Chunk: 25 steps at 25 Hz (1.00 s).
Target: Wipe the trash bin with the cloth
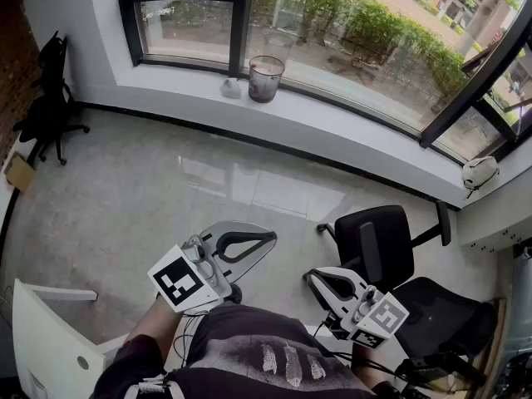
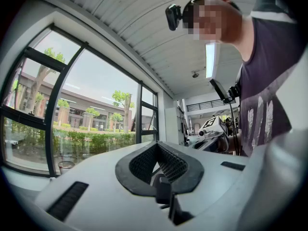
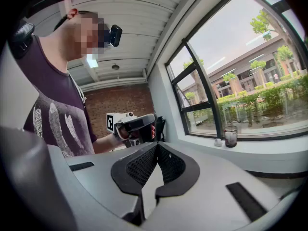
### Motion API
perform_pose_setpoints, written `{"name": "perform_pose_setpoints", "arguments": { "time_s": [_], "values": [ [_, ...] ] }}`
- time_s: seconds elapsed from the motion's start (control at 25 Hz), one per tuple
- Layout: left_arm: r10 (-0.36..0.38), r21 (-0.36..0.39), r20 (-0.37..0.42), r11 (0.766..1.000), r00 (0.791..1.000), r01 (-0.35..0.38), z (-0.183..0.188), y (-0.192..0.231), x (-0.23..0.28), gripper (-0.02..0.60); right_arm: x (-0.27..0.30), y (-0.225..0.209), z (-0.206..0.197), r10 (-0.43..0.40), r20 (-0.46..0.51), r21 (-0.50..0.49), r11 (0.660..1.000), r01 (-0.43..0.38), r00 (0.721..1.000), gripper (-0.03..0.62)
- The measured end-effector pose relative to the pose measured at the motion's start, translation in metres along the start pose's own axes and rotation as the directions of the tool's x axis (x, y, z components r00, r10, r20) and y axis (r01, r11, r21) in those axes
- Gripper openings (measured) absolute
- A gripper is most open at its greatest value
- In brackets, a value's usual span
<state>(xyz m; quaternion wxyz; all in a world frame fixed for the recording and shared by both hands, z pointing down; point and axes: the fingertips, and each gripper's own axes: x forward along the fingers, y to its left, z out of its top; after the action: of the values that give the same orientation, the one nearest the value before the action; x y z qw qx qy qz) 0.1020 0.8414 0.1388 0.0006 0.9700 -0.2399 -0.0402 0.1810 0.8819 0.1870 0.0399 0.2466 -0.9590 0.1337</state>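
A small smoky translucent trash bin (image 1: pixel 266 78) stands on the white window sill (image 1: pixel 349 127) far ahead, with a small white cloth (image 1: pixel 230 88) lying just left of it. Both show small in the right gripper view: trash bin (image 3: pixel 230 136), cloth (image 3: pixel 218 142). The bin also appears low at the left in the left gripper view (image 2: pixel 66 166). My left gripper (image 1: pixel 270 238) and right gripper (image 1: pixel 310 278) are held close to the person's body, far from the sill. Both are shut with nothing between the jaws. Each gripper view shows the other gripper: left (image 3: pixel 137 124), right (image 2: pixel 211 129).
A black office chair (image 1: pixel 378 243) stands just right of my right gripper. Another black chair (image 1: pixel 50 98) is at the far left wall, with a cardboard box (image 1: pixel 18 173) near it. A white furniture edge (image 1: pixel 41 322) is at lower left. Light tiled floor (image 1: pixel 166 189) lies between me and the sill.
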Motion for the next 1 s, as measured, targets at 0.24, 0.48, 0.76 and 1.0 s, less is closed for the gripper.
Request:
{"name": "perform_pose_setpoints", "arguments": {
  "time_s": [0.24, 0.48, 0.76, 1.0],
  "values": [
    [0.121, 0.002, -0.005, 0.993, 0.993, -0.121, -0.007, 0.065, -0.050, -0.005, 0.079, 0.000, 0.002, 0.098, -0.088, -0.082, 0.991, -0.105, 0.991, 0.000],
    [0.210, -0.006, -0.029, 0.978, 0.977, -0.211, -0.013, 0.116, -0.062, -0.004, 0.135, -0.030, 0.014, 0.191, -0.121, -0.087, 0.976, -0.202, 0.974, 0.000],
    [0.256, 0.002, -0.095, 0.966, 0.962, -0.257, -0.017, 0.195, -0.036, -0.005, 0.189, -0.112, 0.029, 0.235, -0.113, -0.072, 0.967, -0.244, 0.965, 0.000],
    [0.245, 0.050, -0.203, 0.970, 0.948, -0.240, -0.008, 0.277, 0.023, -0.005, 0.240, -0.197, 0.051, 0.271, -0.082, -0.025, 0.961, -0.274, 0.959, 0.000]
  ]
}}
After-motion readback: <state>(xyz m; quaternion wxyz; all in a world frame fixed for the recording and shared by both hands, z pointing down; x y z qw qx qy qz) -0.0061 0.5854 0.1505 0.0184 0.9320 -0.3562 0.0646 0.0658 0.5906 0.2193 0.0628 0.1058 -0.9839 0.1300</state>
